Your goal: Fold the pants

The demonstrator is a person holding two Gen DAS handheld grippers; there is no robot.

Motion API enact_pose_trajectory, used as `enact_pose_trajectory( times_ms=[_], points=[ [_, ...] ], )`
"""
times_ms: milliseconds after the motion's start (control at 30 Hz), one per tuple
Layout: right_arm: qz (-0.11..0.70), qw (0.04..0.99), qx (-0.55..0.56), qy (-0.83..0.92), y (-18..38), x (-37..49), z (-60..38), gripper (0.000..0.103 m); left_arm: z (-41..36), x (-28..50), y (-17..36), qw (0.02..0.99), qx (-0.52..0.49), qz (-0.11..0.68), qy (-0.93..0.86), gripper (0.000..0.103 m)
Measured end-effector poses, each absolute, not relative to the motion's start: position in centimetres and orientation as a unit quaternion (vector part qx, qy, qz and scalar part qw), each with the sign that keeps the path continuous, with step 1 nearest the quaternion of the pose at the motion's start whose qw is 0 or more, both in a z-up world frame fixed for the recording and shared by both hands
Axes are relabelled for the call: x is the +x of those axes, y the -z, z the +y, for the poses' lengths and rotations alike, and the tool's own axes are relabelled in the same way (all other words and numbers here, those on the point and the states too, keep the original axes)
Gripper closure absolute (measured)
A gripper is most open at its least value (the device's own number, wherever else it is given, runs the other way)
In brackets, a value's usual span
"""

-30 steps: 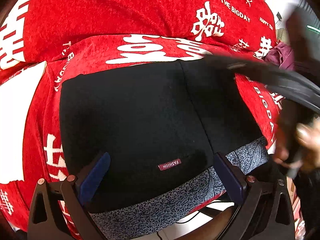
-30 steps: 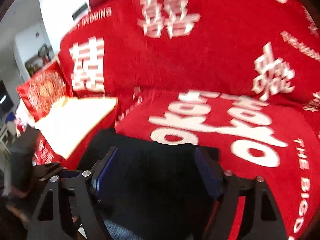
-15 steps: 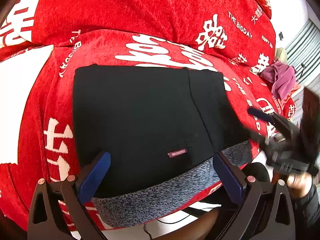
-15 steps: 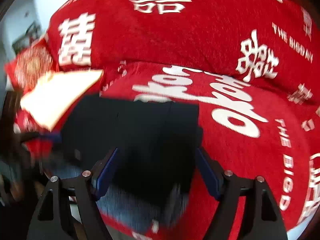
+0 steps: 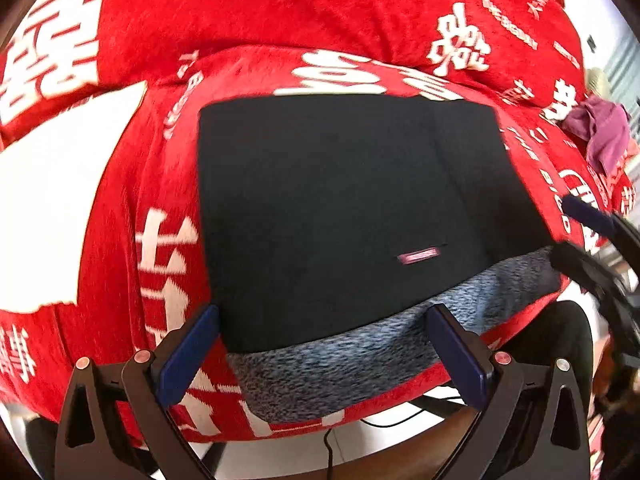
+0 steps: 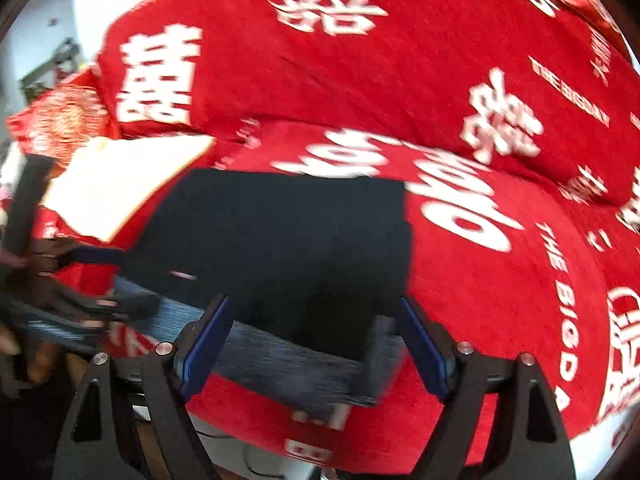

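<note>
Pants (image 5: 340, 208) are laid folded on a red cover (image 5: 280, 12) printed "THE BIGDAY"; their small label is blurred, unreadable. Left gripper (image 5: 320, 344) is held wide open, empty. Right gripper (image 6: 316, 344) has just been opened wider, with nothing gripped.

Folded pants (image 5: 340, 208) on blanket (image 5: 280, 12) — seemingly flat

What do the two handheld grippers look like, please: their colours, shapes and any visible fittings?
Both match. The left gripper has black plastic arms with triangular cut-outs, copper-coloured round rivets, and flat dark blue pads on its fingers. The right gripper shows the same black frame, rivets and blue pads.
</note>
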State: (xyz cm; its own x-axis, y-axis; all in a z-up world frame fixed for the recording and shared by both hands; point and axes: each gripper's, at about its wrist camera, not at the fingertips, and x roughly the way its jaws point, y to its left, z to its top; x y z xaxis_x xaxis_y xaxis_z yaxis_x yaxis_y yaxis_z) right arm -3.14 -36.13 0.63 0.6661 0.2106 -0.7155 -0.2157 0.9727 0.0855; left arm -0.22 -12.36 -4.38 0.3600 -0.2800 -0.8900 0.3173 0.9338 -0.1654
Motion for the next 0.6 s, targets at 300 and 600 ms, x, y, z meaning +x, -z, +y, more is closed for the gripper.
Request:
enact_pose_trajectory(
  times_ms=[300, 600],
  points=[
    [0.422, 0.885, 0.093, -0.175, 3.0, -2.0, -36.3, 0.016, -11.6, 0.3, 6.3, 0.803, -0.012, 0.567, 0.183, 0.000],
    [0.435, 0.884, 0.034, -0.166, 3.2, -1.9, -34.9, 0.013, -11.2, 0.0, 5.9, 0.799, -0.016, 0.573, 0.182, 0.000]
  ],
)
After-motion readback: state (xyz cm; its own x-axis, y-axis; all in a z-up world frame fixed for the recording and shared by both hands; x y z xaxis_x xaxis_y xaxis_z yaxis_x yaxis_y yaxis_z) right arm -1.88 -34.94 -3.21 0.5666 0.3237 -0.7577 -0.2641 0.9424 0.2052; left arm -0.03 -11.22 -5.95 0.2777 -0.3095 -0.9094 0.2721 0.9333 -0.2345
